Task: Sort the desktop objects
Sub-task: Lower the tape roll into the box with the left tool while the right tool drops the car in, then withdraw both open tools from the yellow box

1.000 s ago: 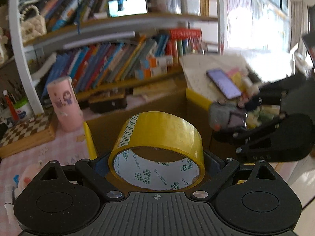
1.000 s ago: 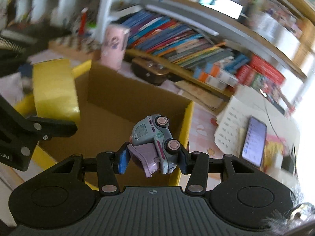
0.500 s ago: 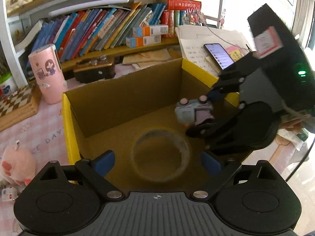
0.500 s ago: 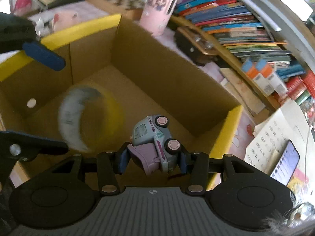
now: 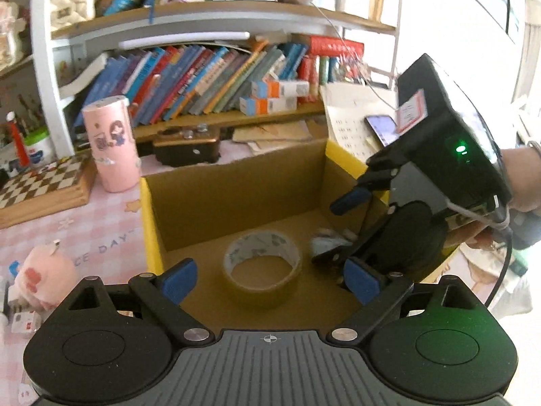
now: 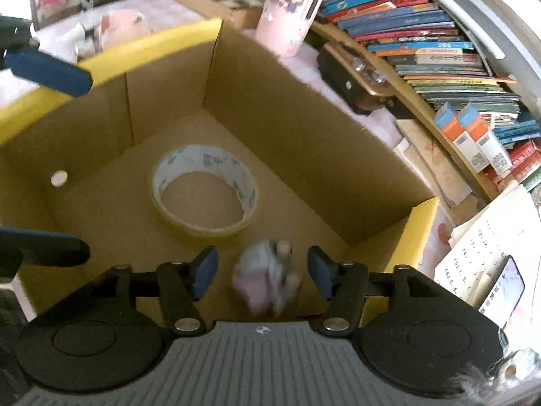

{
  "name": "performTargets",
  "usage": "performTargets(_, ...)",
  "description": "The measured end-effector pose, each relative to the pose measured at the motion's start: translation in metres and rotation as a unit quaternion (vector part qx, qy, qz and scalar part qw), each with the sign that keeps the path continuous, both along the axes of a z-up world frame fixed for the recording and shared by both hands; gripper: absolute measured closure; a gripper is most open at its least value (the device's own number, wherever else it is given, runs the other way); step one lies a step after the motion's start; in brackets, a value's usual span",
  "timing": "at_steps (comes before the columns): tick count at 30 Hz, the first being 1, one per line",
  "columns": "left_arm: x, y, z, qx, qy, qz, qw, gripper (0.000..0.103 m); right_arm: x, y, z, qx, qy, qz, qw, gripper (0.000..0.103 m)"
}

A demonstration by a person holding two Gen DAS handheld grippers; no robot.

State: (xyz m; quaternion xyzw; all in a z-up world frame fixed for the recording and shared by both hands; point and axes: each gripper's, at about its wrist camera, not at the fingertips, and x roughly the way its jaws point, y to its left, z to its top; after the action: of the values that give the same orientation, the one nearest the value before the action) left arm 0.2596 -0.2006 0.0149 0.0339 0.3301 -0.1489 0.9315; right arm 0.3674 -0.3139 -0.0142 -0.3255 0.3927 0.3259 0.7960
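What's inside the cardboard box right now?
Inside the cardboard box a roll of tape lies flat on the floor, and a blurred toy car sits below the open right claw. The nearest floor strip is hidden.

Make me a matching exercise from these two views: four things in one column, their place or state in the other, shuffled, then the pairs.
1. tape roll
2. toy car
3. pink tumbler
4. phone

A. blurred, between open fingers
B. lying on papers
C. flat on the box floor
D. upright outside the box

Pairs: 1-C, 2-A, 3-D, 4-B
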Motion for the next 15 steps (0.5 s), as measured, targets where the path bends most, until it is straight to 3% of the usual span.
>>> performTargets(8, -0.019, 0.012, 0.018, -0.019, -0.033, 0.025, 0.9990, 0.007, -0.023, -0.020, 0.036, 0.077, -0.047, -0.053, 0.994, 0.043)
performTargets(15, -0.043, 0.030, 0.029, -0.032, -0.067, 0.067, 0.9950, 0.007, -0.068, -0.044, 0.066, 0.175, -0.124, -0.159, 0.964, 0.043)
